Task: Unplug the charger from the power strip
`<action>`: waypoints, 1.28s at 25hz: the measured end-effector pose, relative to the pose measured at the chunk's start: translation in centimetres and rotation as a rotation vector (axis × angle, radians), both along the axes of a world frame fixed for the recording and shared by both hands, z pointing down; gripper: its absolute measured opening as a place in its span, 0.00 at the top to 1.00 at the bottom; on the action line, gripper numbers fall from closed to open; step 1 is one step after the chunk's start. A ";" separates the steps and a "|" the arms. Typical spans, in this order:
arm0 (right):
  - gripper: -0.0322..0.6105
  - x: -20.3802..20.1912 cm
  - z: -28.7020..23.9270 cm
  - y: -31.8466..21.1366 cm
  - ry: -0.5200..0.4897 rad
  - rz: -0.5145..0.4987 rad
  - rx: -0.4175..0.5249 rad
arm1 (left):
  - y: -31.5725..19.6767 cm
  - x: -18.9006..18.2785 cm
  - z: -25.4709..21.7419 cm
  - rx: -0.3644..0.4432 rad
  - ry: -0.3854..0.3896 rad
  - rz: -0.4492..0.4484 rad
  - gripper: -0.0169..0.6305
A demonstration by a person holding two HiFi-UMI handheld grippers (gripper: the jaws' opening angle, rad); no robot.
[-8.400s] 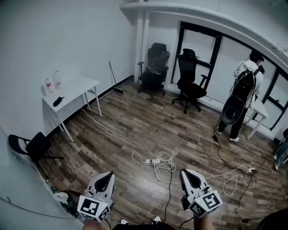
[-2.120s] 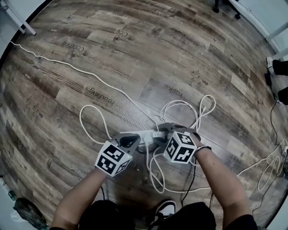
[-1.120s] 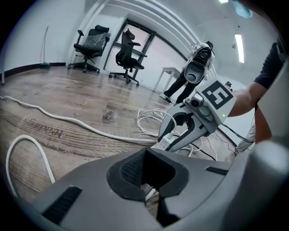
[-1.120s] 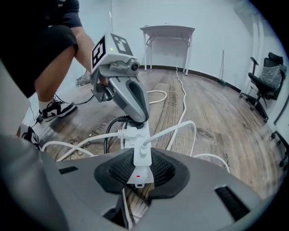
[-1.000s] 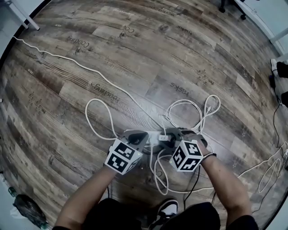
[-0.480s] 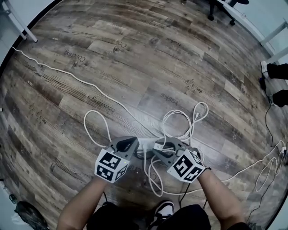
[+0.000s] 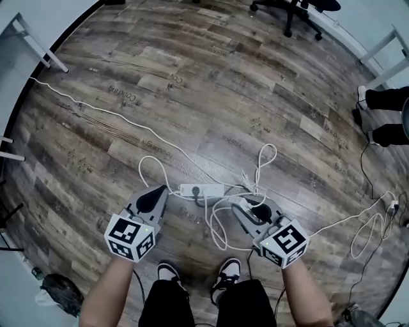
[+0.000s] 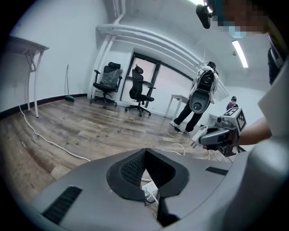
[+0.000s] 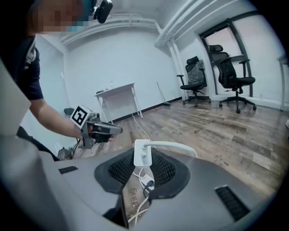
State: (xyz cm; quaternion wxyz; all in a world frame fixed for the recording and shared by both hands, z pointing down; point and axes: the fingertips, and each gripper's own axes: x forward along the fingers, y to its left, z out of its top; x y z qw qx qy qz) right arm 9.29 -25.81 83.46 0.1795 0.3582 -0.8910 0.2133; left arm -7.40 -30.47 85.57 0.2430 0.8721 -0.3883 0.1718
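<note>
The white power strip lies on the wood floor among loops of white cable. Through the gap under each gripper's jaws the power strip shows far below. My right gripper is shut on the white charger, lifted off the strip, its cable arching away to the right. In the left gripper view the charger sticks out of the right gripper's tips. My left gripper hovers left of the strip, its jaw tips together with nothing between them.
A long white cable runs from the strip to the upper left past a white table leg. Office chairs stand at the far edge. Another person's legs are at the right, with a second strip nearby. My shoes are below.
Both grippers have risen from the floor and moved apart. The charger has come up out of the strip in the right gripper; the strip stays on the floor.
</note>
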 end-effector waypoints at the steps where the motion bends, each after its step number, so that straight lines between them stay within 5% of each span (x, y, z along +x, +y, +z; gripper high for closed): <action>1: 0.79 0.4 -2.3 0.5 -0.015 0.023 -0.002 | 0.8 -0.2 -2.3 0.006 0.001 -0.003 0.95; 17: 0.79 0.2 -38.9 7.1 -0.191 0.261 0.052 | 9.9 -5.0 -40.2 0.105 0.006 -0.139 0.95; 32: 0.79 0.9 -69.9 11.6 -0.187 0.253 0.289 | 15.6 -5.0 -69.7 0.271 0.065 -0.172 0.95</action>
